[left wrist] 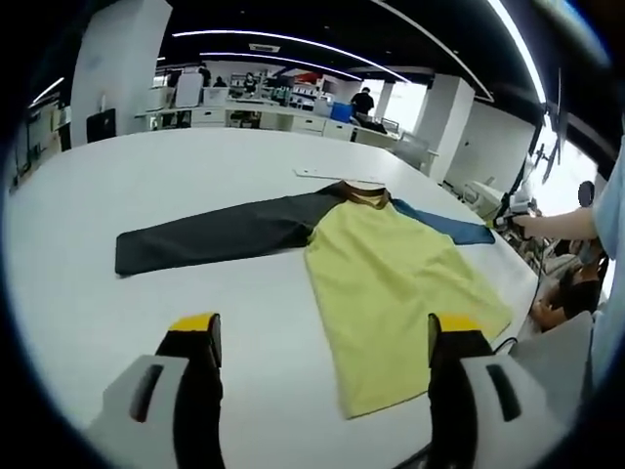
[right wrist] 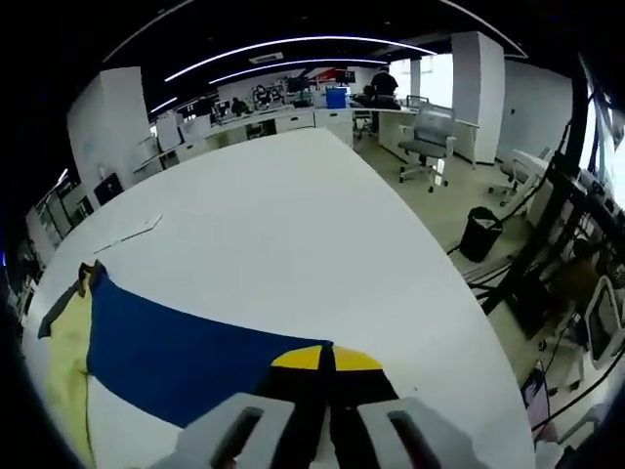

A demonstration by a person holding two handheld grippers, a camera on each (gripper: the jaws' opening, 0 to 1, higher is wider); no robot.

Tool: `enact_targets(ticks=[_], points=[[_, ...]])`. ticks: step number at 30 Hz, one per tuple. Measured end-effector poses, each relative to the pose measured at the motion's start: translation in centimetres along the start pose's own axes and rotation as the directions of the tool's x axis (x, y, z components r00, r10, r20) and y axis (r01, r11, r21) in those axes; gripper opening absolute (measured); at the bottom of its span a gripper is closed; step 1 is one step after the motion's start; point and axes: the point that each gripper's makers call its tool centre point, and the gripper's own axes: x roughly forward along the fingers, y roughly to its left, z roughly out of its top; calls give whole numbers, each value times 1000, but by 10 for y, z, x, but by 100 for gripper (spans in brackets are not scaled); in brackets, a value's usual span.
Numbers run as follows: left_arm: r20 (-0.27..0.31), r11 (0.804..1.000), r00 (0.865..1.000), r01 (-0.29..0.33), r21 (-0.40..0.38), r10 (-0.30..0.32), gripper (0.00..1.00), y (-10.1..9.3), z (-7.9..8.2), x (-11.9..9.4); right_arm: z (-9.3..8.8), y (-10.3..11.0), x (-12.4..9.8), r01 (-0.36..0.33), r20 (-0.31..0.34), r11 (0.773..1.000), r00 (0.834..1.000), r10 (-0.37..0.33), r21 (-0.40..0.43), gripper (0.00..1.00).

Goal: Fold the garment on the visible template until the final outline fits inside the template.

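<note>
My right gripper [right wrist: 327, 360] seems closed on the blue sleeve [right wrist: 186, 357] near the table's [right wrist: 293, 215] right edge, left gripper [left wrist: 322, 337] open and empty before the flat garment [left wrist: 391, 283], so I should fold the sleeve across slowly.

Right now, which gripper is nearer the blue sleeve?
Right. The right gripper is shut at the blue sleeve's end; the left gripper hangs open near the shirt's hem.

Open-plan office or lab, desks [right wrist: 293, 119] (cluttered), swivel chair [right wrist: 427, 145], strip lights [left wrist: 283, 37]
</note>
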Motion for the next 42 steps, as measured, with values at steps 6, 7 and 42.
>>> enact_targets(ticks=[6, 7, 42], points=[[-3, 1000, 1000, -11, -13, 11, 84, 2, -5, -1, 3, -7, -11, 23, 57, 1000, 998, -24, 19, 0], [-2, 1000, 1000, -11, -15, 11, 84, 2, -6, -1, 4, -9, -14, 31, 75, 999, 997, -33, 25, 0], [17, 992, 995, 95, 80, -96, 83, -2, 35, 43, 65, 237, -7, -514, 39, 743, 811, 584, -429, 55]])
